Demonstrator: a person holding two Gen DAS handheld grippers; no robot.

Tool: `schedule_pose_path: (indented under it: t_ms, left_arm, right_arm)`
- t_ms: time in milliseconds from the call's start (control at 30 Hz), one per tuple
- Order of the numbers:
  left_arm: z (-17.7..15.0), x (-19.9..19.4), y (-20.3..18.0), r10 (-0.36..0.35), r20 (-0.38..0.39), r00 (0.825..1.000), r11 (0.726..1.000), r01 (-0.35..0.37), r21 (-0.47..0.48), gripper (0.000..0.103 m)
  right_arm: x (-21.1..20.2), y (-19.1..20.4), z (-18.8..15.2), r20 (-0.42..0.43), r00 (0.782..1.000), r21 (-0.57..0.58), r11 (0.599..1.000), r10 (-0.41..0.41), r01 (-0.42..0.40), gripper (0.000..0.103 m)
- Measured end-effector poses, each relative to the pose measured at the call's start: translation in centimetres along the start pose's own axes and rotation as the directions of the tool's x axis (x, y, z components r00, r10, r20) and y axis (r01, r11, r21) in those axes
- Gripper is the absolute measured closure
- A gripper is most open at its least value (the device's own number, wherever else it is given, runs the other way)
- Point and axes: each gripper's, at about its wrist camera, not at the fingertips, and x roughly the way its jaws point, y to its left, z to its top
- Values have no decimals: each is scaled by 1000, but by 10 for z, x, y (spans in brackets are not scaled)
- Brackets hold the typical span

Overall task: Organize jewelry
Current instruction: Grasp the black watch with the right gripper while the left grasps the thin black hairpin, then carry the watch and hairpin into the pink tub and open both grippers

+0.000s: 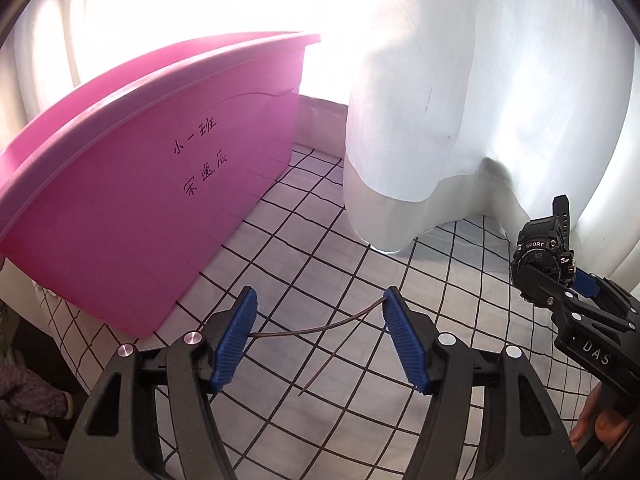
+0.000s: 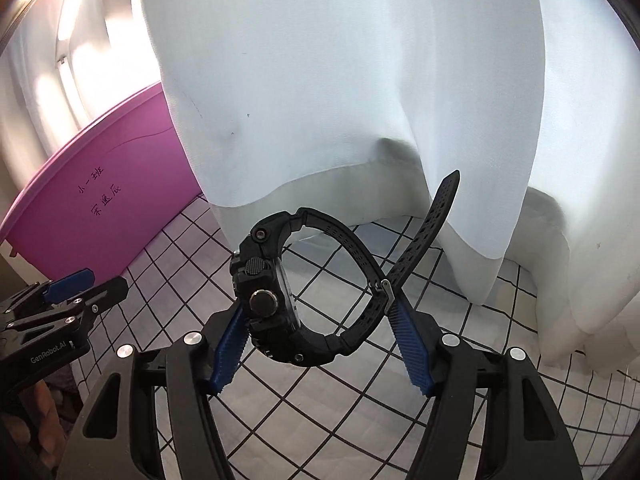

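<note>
In the left wrist view my left gripper is shut on a thin brown bangle, which spans from one blue pad to the other above the checked cloth. Its shadow falls on the cloth below. My right gripper is shut on a black sport watch; the case rests against the left pad and the buckled strap against the right pad, with the strap's loose end sticking up. The left wrist view also shows the watch, held in the right gripper at the right edge. The left gripper appears at the left of the right wrist view.
A big pink plastic tub with handwritten characters stands on the left, also visible as the pink tub. A white curtain hangs down onto the white cloth with black grid lines. Part of a hand shows at the lower right.
</note>
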Motion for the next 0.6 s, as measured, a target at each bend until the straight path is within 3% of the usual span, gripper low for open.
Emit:
schedule_pose_path:
  t_ms: [367,600]
  left_arm:
    - [38,-89,4,-72,140,987,997,71,15,40]
    - [68,-124,30,-79,226,971,997,80,6,40]
  right_arm:
    - [-64,34,36,124,992,-46,998,36,-30,39]
    - [-75,72,71,193,977,-99,992,90,-72,39]
